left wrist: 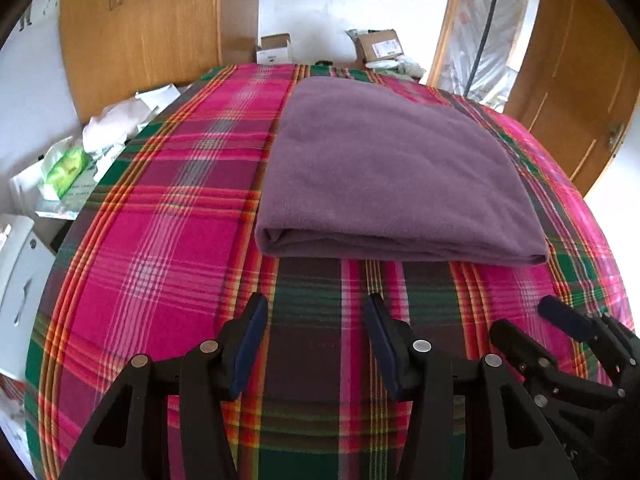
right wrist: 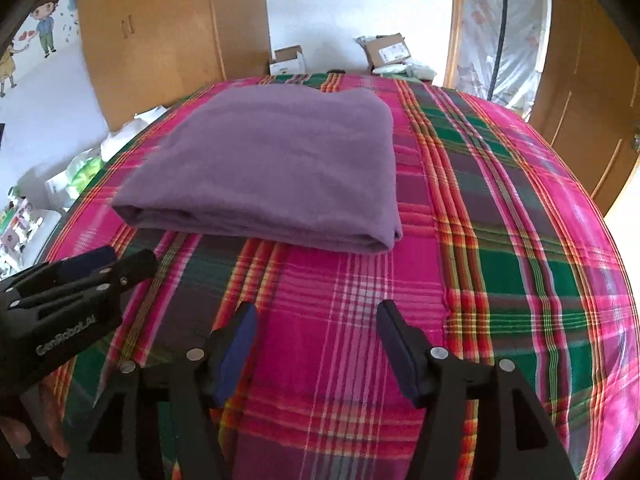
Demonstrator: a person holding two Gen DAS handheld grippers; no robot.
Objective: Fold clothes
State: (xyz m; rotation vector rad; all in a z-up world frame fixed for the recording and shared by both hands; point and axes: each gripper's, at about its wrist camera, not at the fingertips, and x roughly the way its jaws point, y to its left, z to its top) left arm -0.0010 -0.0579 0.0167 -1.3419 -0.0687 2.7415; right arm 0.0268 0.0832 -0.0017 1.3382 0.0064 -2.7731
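A purple fleece garment lies folded into a flat rectangle on the pink, green and red plaid cover; its folded edge faces me. My left gripper hovers open just short of that edge, with nothing between its blue pads. In the right wrist view the same purple garment lies ahead and to the left, on the plaid cover. My right gripper is open over bare plaid, clear of the cloth. Each gripper shows in the other's view: the right gripper at lower right, the left gripper at lower left.
Wooden wardrobes stand behind the bed, with cardboard boxes against the far wall. Bags, tissue packs and white clutter crowd the floor on the left. A wooden door is on the right.
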